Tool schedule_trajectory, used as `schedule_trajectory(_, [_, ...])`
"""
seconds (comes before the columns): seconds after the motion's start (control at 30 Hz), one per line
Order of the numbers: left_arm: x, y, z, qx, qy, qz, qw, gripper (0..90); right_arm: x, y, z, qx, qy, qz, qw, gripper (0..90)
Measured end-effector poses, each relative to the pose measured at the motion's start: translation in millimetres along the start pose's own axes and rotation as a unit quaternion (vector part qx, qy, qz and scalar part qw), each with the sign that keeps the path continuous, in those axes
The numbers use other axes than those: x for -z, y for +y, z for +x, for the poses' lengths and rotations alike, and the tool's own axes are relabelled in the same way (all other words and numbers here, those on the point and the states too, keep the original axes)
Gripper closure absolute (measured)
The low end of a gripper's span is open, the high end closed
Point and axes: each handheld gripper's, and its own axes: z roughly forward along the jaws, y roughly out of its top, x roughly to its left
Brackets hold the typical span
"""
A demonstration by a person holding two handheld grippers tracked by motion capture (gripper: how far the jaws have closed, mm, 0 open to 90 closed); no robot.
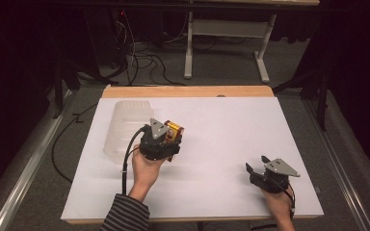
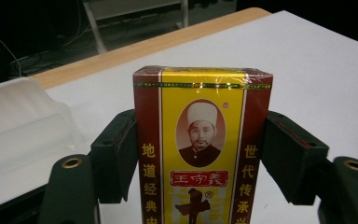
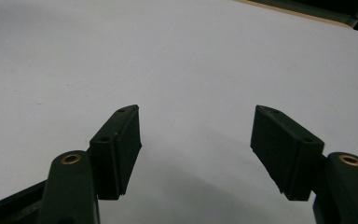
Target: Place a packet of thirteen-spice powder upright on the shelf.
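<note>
1. Left gripper view: the left gripper (image 2: 200, 154) has its jaws closed on the long sides of the red-and-yellow box (image 2: 203, 144), which stands lengthwise between the pads.
2. High view: the box (image 1: 174, 132) is held just right of the clear plastic bin (image 1: 125, 126) (the bin lies on the left hand's side).
3. Right gripper (image 1: 256, 164) rests well apart, jaws wide and empty, so the left hand is nearer the bin.

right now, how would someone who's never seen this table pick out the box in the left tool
Start at the white table, then find the clear plastic container at its far left. Just right of it, the left tool grips a small carton: the one colourful thing, yellow front, dark red side bands, an oval portrait and Chinese writing.
</note>
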Motion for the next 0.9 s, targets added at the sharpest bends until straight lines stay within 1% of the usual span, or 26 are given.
schedule_trajectory(0.03, [2.3,0.3,2.5,0.004,0.003,-0.004,1.0000,33.1,0.0,0.0,0.1,-0.001,0.000,0.000,1.0000,33.6])
schedule_trajectory(0.1, [4.5,0.5,4.9,0.006,0.005,-0.007,0.9999,33.1,-0.1,0.0,0.1,0.000,-0.001,0.000,1.0000,33.6])
schedule_trajectory(0.23, [9.9,0.7,11.7,0.012,0.017,-0.014,0.9997,33.1,0.0,0.0,0.2,0.000,-0.001,0.000,1.0000,33.6])
schedule_trajectory(0.37, [14.5,1.2,18.7,0.022,0.025,-0.020,0.9992,33.1,0.0,0.0,0.2,0.000,-0.001,0.000,1.0000,33.6])
schedule_trajectory(0.47, [17.0,0.9,22.0,0.022,0.035,-0.024,0.9988,33.0,0.0,0.0,0.3,0.000,-0.001,0.000,1.0000,33.6])
schedule_trajectory(0.5, [18.4,0.6,24.4,0.023,0.040,-0.024,0.9986,33.0,0.1,0.0,0.4,0.000,-0.001,0.000,1.0000,33.6])
schedule_trajectory(0.53, [18.4,0.6,24.4,0.023,0.040,-0.024,0.9986,33.0,0.1,0.0,0.3,0.000,-0.001,0.000,1.0000,33.6])
schedule_trajectory(0.57, [19.4,-0.1,27.1,0.025,0.046,-0.025,0.9983,33.0,0.1,0.0,0.3,0.000,-0.001,0.000,1.0000,33.6])
schedule_trajectory(0.77, [20.8,-2.8,34.0,0.030,0.055,-0.022,0.9978,33.0,0.1,0.0,0.4,0.000,-0.001,0.001,1.0000,33.6])
schedule_trajectory(0.9, [23.9,-5.7,38.8,0.032,0.066,-0.021,0.9971,33.0,0.1,0.1,0.5,0.000,-0.001,0.001,1.0000,33.6])
